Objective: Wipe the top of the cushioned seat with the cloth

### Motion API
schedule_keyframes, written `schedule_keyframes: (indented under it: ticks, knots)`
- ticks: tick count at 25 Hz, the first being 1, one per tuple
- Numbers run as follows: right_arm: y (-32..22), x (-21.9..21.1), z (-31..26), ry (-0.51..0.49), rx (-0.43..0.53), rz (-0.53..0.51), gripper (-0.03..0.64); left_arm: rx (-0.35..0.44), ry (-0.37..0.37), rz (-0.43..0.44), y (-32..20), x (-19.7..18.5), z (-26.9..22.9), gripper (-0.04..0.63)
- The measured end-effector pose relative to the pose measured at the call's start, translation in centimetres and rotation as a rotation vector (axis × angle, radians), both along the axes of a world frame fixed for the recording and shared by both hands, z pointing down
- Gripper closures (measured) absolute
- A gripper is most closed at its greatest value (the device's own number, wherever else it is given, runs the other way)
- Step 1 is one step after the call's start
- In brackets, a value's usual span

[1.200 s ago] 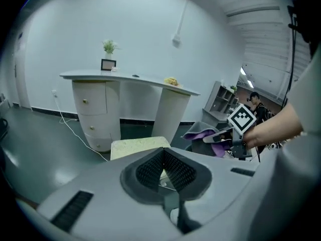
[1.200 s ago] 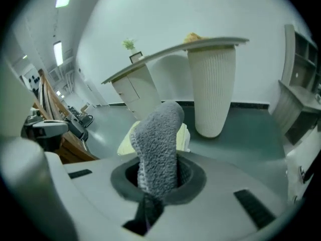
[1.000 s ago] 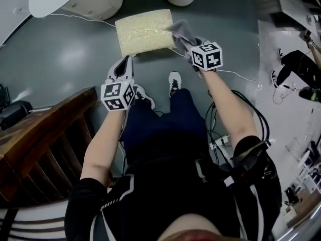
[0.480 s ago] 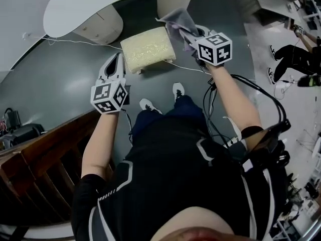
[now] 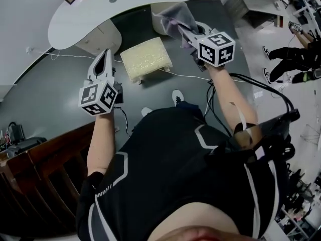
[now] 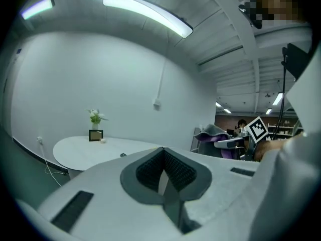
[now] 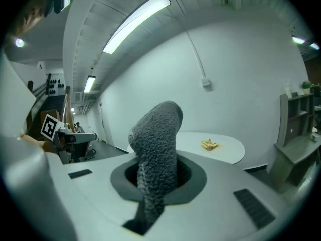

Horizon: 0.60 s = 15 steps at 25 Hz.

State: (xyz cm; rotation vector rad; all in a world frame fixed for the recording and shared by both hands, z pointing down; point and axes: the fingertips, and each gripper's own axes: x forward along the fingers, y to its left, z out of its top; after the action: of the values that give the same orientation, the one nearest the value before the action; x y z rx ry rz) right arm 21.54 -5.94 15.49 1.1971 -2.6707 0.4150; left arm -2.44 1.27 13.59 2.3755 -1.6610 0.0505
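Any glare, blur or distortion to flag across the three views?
Head view: strong fisheye, the white table edge bows; cushioned seat sharp, lighting even. Left gripper view: ceiling light blown out, dark vignette at the corners. Right gripper view: same vignette, tube light clipped, cloth in the jaws is sharp.

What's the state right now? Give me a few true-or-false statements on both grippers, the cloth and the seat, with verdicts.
1. The right gripper is shut on the cloth. True.
2. The cloth lies flat on the cushioned seat. False: it is held up in the air, clear of the seat.
3. The left gripper holds a second cloth. False: its jaws are together with nothing between them.
4. The cushioned seat stands on the floor ahead of the person's shoe. True.
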Motion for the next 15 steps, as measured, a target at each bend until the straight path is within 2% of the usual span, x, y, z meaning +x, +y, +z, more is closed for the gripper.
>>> schedule_keyframes:
  ticks: [4, 9, 15]
  knots:
    - [0.5, 0.6, -2.4, -0.011, 0.012, 0.023, 0.582, 0.063, 0.01, 0.003, 0.4, -0.1, -2.7, 0.592]
    - [0.5, -0.4, -5.2, -0.006, 0.046, 0.022, 0.583, 0.076, 0.075, 0.013, 0.0, -1.5, -4.6, 0.592]
    - [0.0, -0.5, -8.1, 0.008, 0.099, 0.051, 0.584, 0.097, 0.097, -0.026, -0.7, -2.7, -6.1, 0.591]
